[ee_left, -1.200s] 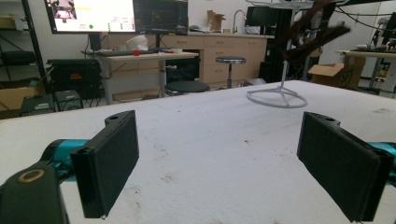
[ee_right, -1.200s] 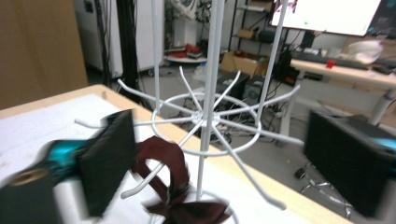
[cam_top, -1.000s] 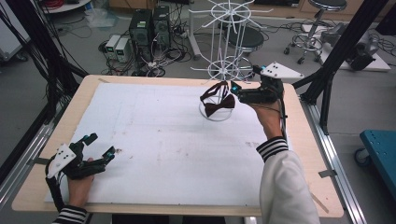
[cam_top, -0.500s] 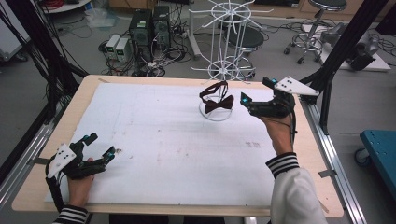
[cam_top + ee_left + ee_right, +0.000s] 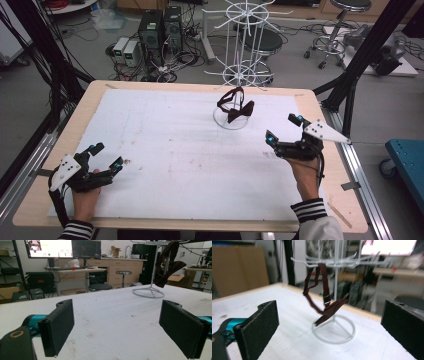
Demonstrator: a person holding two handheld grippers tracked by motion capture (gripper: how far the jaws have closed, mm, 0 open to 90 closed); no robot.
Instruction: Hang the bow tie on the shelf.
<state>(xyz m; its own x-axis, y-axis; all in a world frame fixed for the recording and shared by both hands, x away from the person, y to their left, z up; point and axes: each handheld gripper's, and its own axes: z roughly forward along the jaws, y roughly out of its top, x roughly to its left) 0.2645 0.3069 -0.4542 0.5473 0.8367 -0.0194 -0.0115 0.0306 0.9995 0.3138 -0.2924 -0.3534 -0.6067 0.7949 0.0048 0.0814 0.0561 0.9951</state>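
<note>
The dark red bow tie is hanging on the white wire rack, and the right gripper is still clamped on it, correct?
Not quite. The dark red bow tie does hang on the white wire rack, but the right gripper is open and clear of it, as the right gripper view shows.

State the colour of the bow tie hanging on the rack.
Dark maroon bow tie, clearest in the right gripper view.

No legible text, label or number; the monitors far beyond the left gripper's jaws stay unreadable.
</note>
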